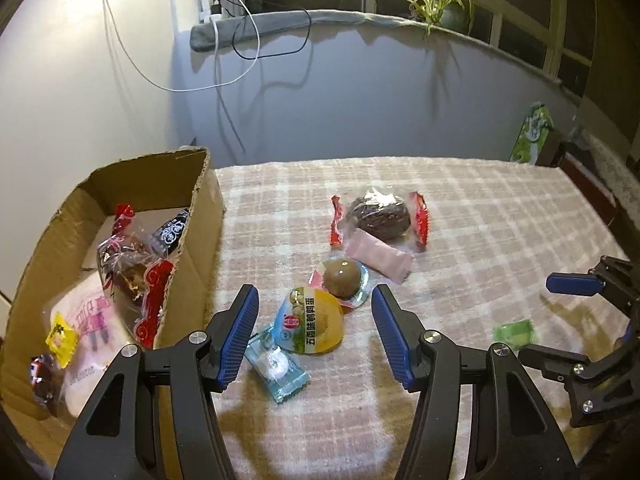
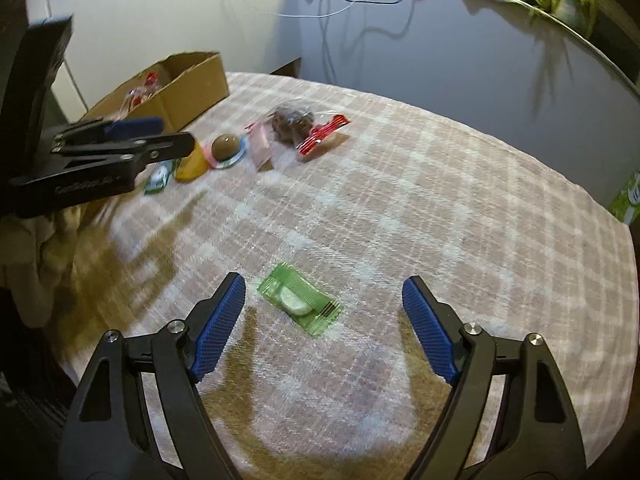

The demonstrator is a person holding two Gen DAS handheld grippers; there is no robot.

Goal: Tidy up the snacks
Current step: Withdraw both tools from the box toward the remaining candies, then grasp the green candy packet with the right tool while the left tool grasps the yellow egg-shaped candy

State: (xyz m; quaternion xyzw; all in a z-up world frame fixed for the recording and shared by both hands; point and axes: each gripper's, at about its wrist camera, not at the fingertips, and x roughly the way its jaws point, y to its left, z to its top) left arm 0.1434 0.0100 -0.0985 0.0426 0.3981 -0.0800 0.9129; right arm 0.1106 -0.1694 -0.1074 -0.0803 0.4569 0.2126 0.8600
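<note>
We see the left tool (image 1: 316,334) low in the middle of the left wrist view, its blue pads spread wide and holding nothing. Between them on the checked cloth (image 1: 460,216) lie a yellow egg-shaped packet (image 1: 316,326) and, just below and left of it, a pale blue wrapped sweet (image 1: 276,362). Just above these sits a brown egg in a clear pack (image 1: 342,278), then a pink wrapper (image 1: 378,254) touching a dark round cake in clear film with red ends (image 1: 380,216).

At the left of that frame stands an open cardboard box (image 1: 200,216) with several wrapped snacks inside, among them a red-trimmed clear bag (image 1: 132,268) and a small yellow sweet (image 1: 60,338).

In the right wrist view the right tool (image 2: 324,320) fills the bottom of the frame, also spread apart and empty. A green wrapped sweet (image 2: 300,298) lies flat on the cloth between its pads, nearer the left one and touching neither. The same sweet shows at the lower right of the left wrist view.

A potted plant (image 1: 450,0) stands on the ledge at the upper right.
</note>
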